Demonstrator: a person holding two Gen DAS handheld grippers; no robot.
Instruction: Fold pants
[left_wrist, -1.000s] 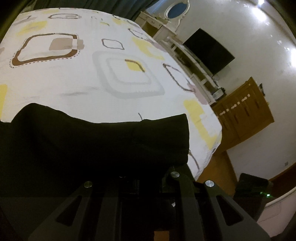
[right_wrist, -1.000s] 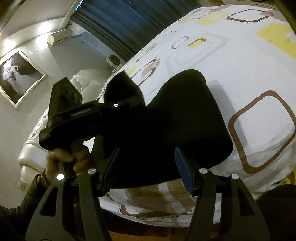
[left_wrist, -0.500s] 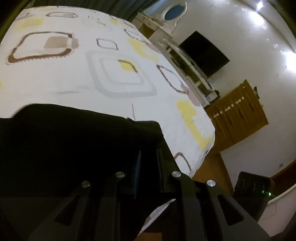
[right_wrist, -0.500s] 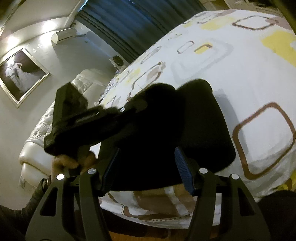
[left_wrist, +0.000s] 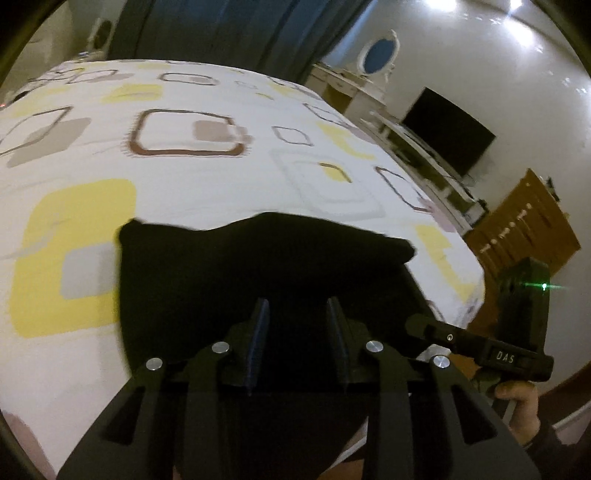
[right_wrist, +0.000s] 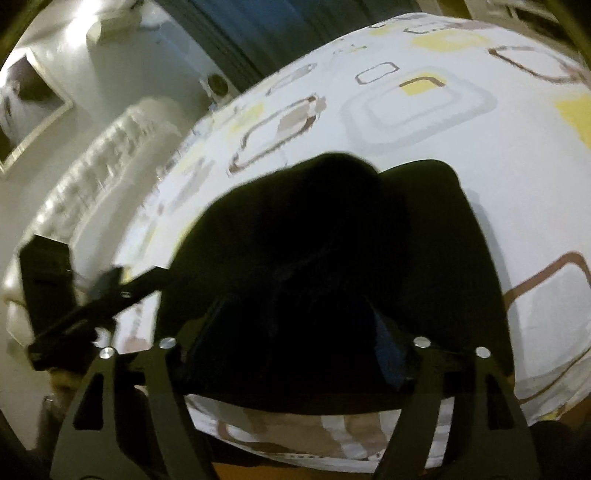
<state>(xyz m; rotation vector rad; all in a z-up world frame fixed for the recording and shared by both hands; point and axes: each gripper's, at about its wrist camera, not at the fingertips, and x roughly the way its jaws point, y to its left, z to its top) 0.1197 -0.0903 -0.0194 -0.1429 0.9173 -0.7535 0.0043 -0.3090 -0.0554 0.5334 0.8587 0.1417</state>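
Black pants (left_wrist: 258, 266) lie folded into a compact stack at the near edge of the bed (left_wrist: 207, 192). Left gripper (left_wrist: 297, 314) and right gripper (right_wrist: 295, 317), over the stack, have fingers opening, gripping nothing. Folding appears nearly complete.

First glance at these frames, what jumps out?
The folded black fabric pants lie as a dark block at the near edge of the white bedsheet with yellow and brown squares. The left hand-held gripper hovers over them, jaws opening, with nothing pinched.
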